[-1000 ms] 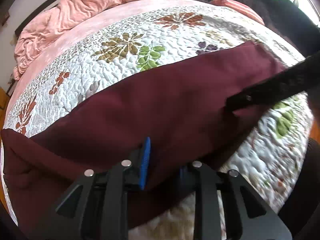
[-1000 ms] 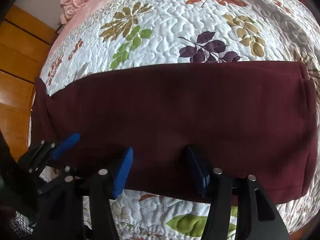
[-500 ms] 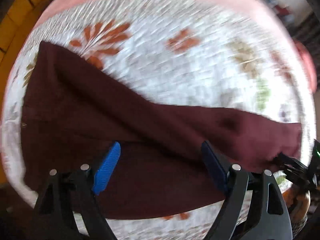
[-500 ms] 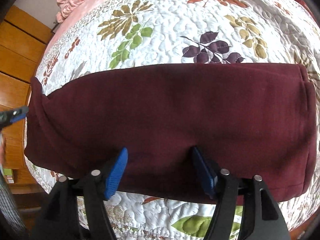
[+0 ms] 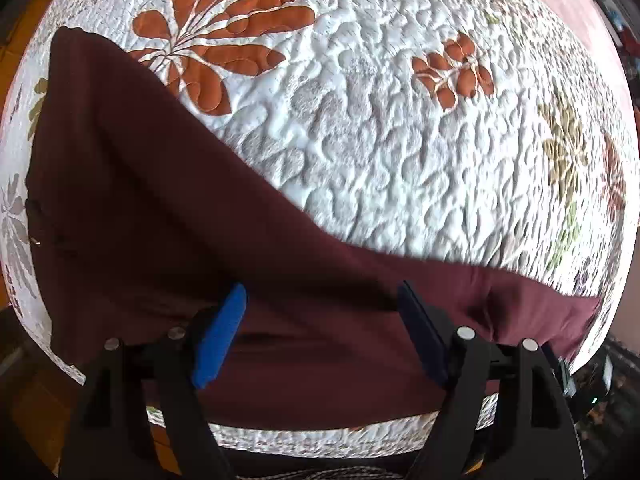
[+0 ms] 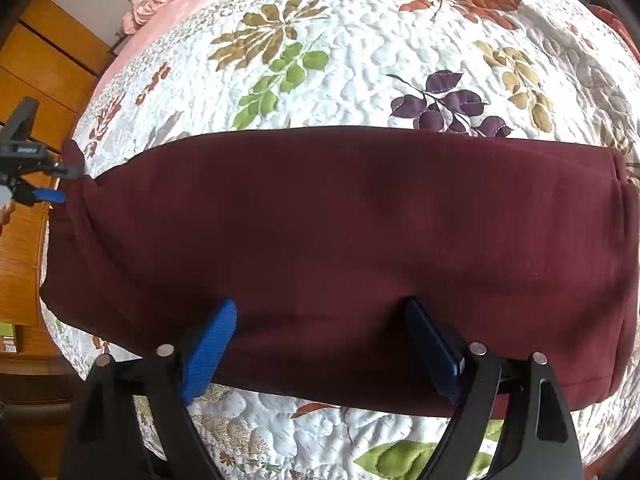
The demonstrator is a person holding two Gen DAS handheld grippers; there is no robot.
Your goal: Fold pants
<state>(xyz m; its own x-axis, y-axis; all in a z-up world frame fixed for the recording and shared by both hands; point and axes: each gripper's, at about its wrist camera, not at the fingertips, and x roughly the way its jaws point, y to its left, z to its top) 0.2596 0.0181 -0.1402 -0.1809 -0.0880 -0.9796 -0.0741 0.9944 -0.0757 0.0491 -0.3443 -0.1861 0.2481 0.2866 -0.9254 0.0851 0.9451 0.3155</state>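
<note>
**Both grippers spread over the pants**

The maroon pants (image 6: 340,248) lie folded in a long band across the quilt (image 6: 360,60). The right gripper (image 6: 320,344) points down at their near edge, jaws opening, pads off the cloth. The left gripper (image 5: 320,332) hovers over one end, jaws apart and closing slightly, gripping nothing.

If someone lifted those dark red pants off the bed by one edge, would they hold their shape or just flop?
The pants would probably flop: the cloth already puckers at its left end and follows the quilt beneath. The fabric looks thick and fleecy, so likely fairly heavy for cloth and not slippery. The folded layers would likely slide apart unless both are pinched.
</note>
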